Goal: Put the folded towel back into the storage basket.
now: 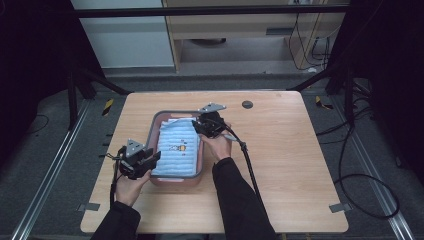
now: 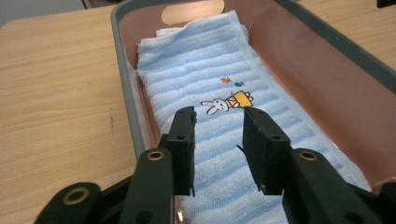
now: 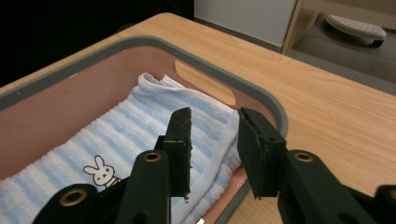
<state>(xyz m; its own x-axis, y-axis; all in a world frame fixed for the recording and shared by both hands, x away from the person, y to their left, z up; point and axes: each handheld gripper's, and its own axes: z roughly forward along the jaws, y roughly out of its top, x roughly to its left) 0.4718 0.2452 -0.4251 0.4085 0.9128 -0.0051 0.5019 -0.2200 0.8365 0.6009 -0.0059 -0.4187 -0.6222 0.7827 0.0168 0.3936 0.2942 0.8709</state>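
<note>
Folded blue-and-white striped towel with rabbit motif (image 1: 176,148) — lay flat inside the pink plastic tub with grey rim (image 1: 156,122) on the wooden table (image 1: 280,150). Left gripper (image 2: 218,122) and right gripper (image 3: 214,122) — both released, jaws parted above the towel, grasping nothing.

Your sleeves (image 1: 235,200) are dark, reaching to the wrists. Each gripper, left (image 1: 152,159) and right (image 1: 199,126), is black, topped with a grey three-cornered plate. A black cable (image 1: 248,167) trails from your right one. Up close, the blocky jaws carry brass-ringed holes (image 2: 155,155) and small screws.
</note>
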